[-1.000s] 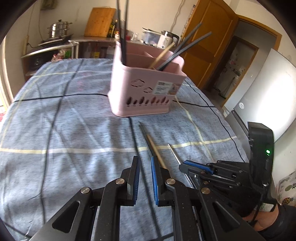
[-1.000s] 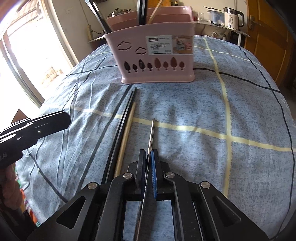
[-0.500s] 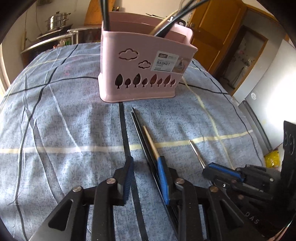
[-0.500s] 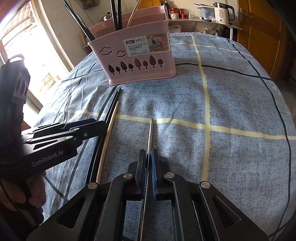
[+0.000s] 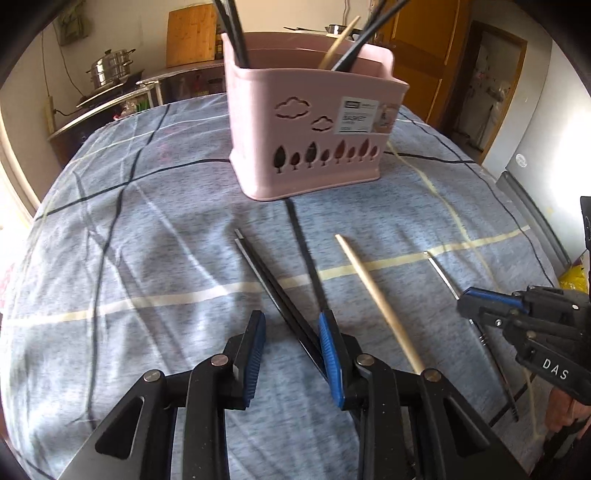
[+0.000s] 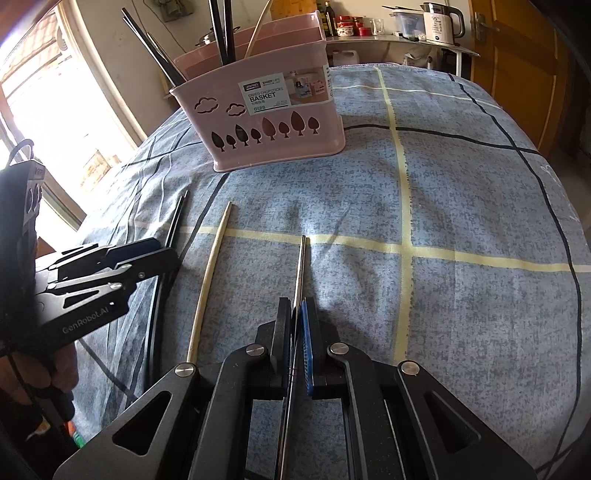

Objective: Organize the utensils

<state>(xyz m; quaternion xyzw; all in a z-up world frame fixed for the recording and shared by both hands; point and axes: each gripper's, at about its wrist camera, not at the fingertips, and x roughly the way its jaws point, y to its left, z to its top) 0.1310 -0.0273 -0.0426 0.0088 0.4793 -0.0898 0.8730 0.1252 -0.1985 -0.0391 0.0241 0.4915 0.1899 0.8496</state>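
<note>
A pink utensil basket stands on the cloth with several chopsticks upright in it. A pair of black chopsticks lies in front of it and runs between the jaws of my left gripper. Those jaws are opening, and the pads do not press on the pair. A wooden chopstick lies loose beside the pair. My right gripper is shut on a thin metal chopstick, whose tip points toward the basket.
The blue plaid cloth covers a table that drops off at the left and right edges. Behind it stand a shelf with a steel pot, a kettle and a wooden door. A window is at the left.
My left gripper has dropped lower and its jaws have spread. The black pair now lies between them and apart from the wooden chopstick. The right gripper still grips the metal chopstick.
</note>
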